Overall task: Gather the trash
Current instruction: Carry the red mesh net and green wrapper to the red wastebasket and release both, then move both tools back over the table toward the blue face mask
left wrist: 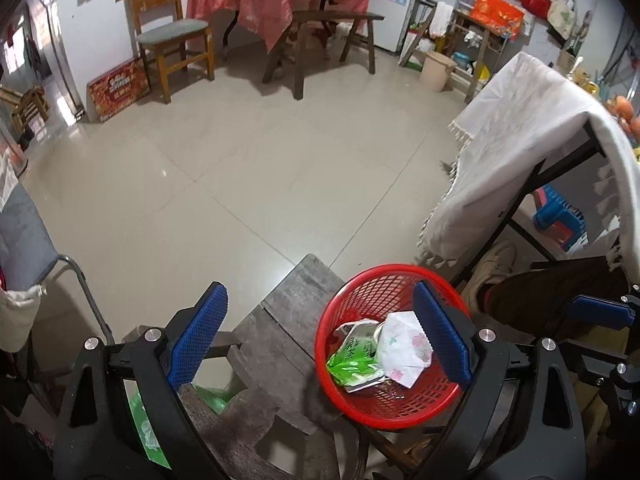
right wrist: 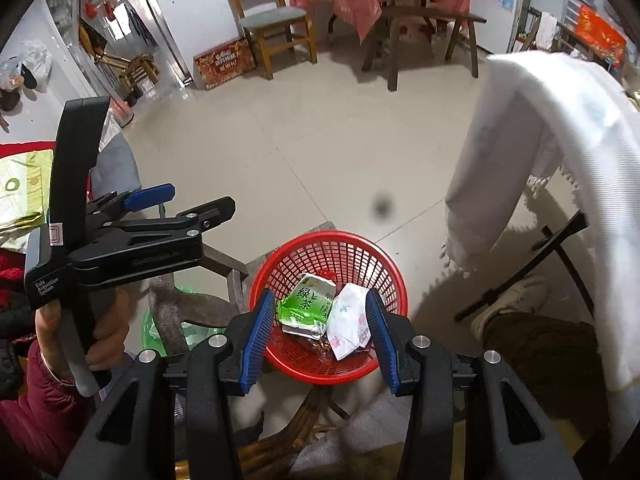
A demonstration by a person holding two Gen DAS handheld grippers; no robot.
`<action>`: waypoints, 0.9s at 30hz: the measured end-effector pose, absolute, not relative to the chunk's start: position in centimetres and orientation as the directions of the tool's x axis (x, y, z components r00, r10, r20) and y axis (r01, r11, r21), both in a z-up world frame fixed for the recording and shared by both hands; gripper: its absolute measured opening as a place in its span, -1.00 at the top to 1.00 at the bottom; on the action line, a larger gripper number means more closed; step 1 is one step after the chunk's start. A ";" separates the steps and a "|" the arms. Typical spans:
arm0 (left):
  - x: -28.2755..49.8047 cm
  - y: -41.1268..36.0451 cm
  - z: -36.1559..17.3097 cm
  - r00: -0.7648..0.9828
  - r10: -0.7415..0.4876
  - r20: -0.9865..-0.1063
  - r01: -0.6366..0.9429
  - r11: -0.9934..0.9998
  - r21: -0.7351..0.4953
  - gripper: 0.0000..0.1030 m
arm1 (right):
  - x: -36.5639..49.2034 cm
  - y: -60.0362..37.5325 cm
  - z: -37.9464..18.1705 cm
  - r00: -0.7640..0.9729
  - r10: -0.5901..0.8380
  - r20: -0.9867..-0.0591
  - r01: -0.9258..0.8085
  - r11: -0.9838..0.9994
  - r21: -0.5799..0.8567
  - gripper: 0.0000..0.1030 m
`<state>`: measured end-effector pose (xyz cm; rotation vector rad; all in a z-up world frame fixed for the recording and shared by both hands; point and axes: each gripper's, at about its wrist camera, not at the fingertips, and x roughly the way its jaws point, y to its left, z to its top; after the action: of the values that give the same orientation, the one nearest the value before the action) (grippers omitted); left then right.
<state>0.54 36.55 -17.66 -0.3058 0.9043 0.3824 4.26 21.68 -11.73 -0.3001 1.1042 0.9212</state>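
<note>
Red basket [right wrist: 328, 308] sits on a dark wooden stool [left wrist: 288, 320], w/ two bits of trash already in it: a crumpled green tea carton [right wrist: 306, 304] and a white floral wrapper [right wrist: 348, 320], lying side by side and touching.

Right gripper [right wrist: 320, 328] hangs over the basket, pointing down into it. Its blue pads stand partly open, either side of the trash as the cam sees it, but nothing is pinched between them; they look to be above the pieces, not on them.

Left gripper [left wrist: 320, 344] is off to the basket's left, over the stool, jaws wide apart and empty. From the right cam you see the person's hand [right wrist: 80, 336] on its handle.

Progress: at least two items are binned, so that part looks done. What's left is harder to call. There's some green plastic [right wrist: 160, 328] under or behind the stool, poss. a bag or more trash, but it's mostly hidden so can't say. Floor around is otherwise bare tile [left wrist: 240, 184], no obvious litter. Prob. near the end, or next pick is out of frame.
</note>
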 end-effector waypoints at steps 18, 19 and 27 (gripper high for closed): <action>-1.0 28.5 -7.1 0.700 0.278 -0.658 -0.336 0.941 0.040 -0.82 | 3.2 11.9 -2.6 0.396 0.600 -0.695 -0.714 0.677 0.177 -0.18; -1.0 27.9 -6.5 0.710 0.279 -0.647 -0.328 0.944 0.048 -0.84 | 3.2 11.1 -2.2 0.413 0.602 -0.683 -0.707 0.685 0.176 -0.20; -0.9 21.1 -2.2 0.782 0.225 -0.581 -0.220 0.972 0.081 -0.87 | 3.3 3.4 1.4 0.535 0.623 -0.571 -0.647 0.736 0.197 -0.31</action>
<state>-0.93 21.08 -2.17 0.0087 0.6287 0.2405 3.25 3.42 1.45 -0.0404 0.6638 0.7568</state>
